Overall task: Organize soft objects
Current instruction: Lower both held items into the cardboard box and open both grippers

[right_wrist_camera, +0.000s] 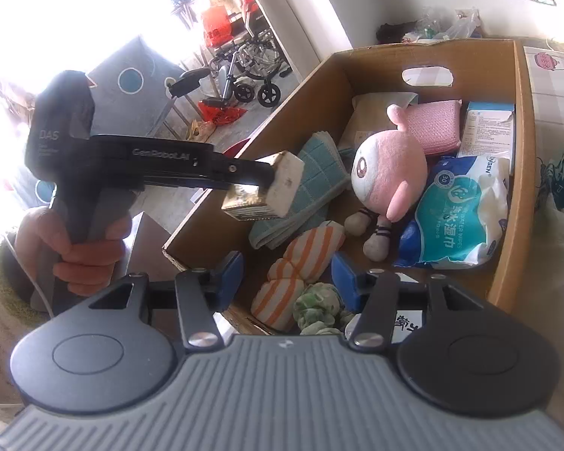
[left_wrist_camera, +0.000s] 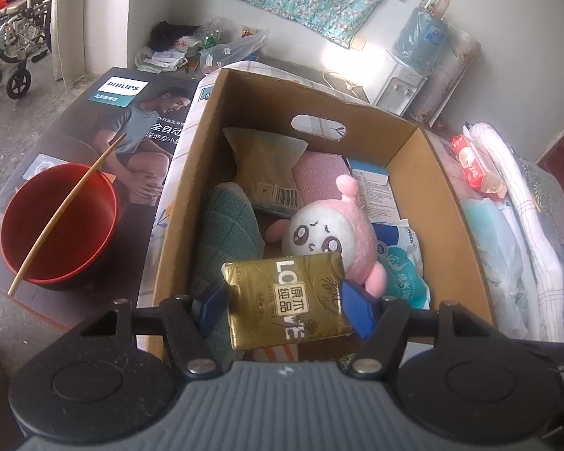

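Gold tissue pack sat pinched in the left gripper above the box; the right gripper hung spread, empty, over striped cloth.

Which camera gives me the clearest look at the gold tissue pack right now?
The left wrist view: the gold tissue pack fills the foreground, printed face legible, clamped by the left gripper over the cardboard box. The right wrist view shows only its end and edge, partly hidden by the gripper.
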